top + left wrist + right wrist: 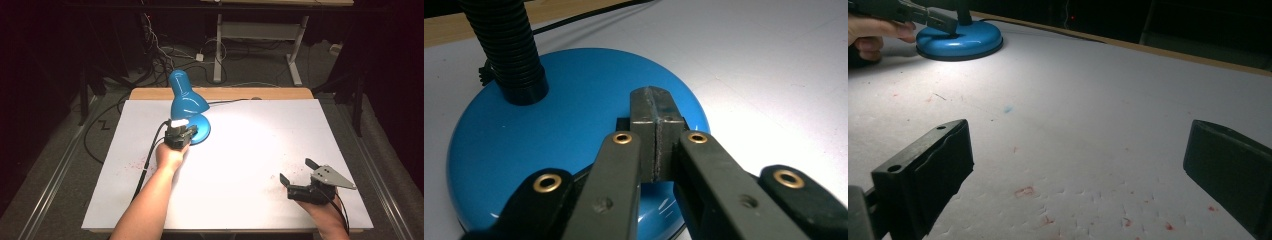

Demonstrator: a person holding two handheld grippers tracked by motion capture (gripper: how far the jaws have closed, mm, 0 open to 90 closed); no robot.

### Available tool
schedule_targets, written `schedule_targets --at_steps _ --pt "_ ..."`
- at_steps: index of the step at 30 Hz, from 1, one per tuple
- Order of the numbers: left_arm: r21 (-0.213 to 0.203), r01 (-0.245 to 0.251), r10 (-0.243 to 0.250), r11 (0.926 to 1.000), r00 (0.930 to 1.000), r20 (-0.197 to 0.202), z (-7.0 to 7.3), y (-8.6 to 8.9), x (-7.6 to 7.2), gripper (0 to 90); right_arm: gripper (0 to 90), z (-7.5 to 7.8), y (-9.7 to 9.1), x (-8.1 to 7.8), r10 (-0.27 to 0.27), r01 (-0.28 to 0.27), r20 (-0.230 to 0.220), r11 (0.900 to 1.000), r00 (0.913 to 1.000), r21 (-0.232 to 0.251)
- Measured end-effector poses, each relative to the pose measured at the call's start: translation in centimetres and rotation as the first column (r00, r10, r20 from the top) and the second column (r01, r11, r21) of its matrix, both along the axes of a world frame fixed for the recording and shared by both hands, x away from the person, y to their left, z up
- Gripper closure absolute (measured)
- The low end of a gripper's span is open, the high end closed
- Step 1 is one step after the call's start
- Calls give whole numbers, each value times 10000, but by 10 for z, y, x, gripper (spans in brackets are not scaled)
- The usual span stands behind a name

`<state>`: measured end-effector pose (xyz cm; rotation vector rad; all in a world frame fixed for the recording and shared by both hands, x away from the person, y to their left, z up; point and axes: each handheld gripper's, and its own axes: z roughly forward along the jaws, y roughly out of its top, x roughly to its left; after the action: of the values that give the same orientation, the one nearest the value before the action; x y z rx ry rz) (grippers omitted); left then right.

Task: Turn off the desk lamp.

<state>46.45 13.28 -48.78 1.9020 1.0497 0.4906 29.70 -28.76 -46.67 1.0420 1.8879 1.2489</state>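
A blue desk lamp stands lit at the back left of the white table [250,140]. Its shade [186,98] leans over its round base [202,128] [549,135] [960,40], and a black ribbed neck [506,45] rises from that base. My left gripper [191,131] [655,107] [945,21] is shut, jaws pressed together with nothing between them, tips down on the top of the base beside a small dark block. My right gripper [296,170] [1080,145] lies at the front right, open wide over bare table.
The lamp's black cord [227,102] runs off the back over a wooden edge strip [225,93]. Small red stains [1023,191] dot the white surface. Beyond the table stand a desk frame [257,32] and floor cables [160,50].
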Motion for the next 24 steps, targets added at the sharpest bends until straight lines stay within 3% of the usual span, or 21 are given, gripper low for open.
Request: schedule_targets --at_steps 5,7,9,12,16,17,20,21,24 --pt "-32 -10 10 10000 10000 11 0 0 0 882 4 0 0 0 -15 15 2 10000 10000 4" --pt "157 -88 89 9998 10000 -44 0 0 1 882 4 1 0 0 -40 40 5 10000 10000 22" --pt "-188 -398 398 9990 9992 -25 -1 -2 2 883 4 1 -1 -1 -43 43 25 10000 10000 19" --pt "-196 -146 140 9997 9995 -290 -1 5 4 883 4 1 -1 -1 -42 42 22 10000 10000 13" --pt "-365 -234 226 9991 9995 -235 -1 2 3 883 5 0 -1 0 -50 50 -4 10000 10000 21" --pt "-108 -87 84 9999 9995 -308 -1 5 4 883 5 0 -1 0 -41 41 -13 10000 10000 16" --pt "-302 -192 184 9994 9995 -252 -1 3 3 883 4 0 -1 0 -3 3 -2 10000 10000 -23" --pt "-116 -48 44 9999 9994 -332 0 5 4 883 5 0 0 0 -29 29 -25 10000 10000 7" --pt "-291 -24 15 9996 9995 -306 0 7 3 883 4 0 0 0 -29 29 5 10000 10000 17"
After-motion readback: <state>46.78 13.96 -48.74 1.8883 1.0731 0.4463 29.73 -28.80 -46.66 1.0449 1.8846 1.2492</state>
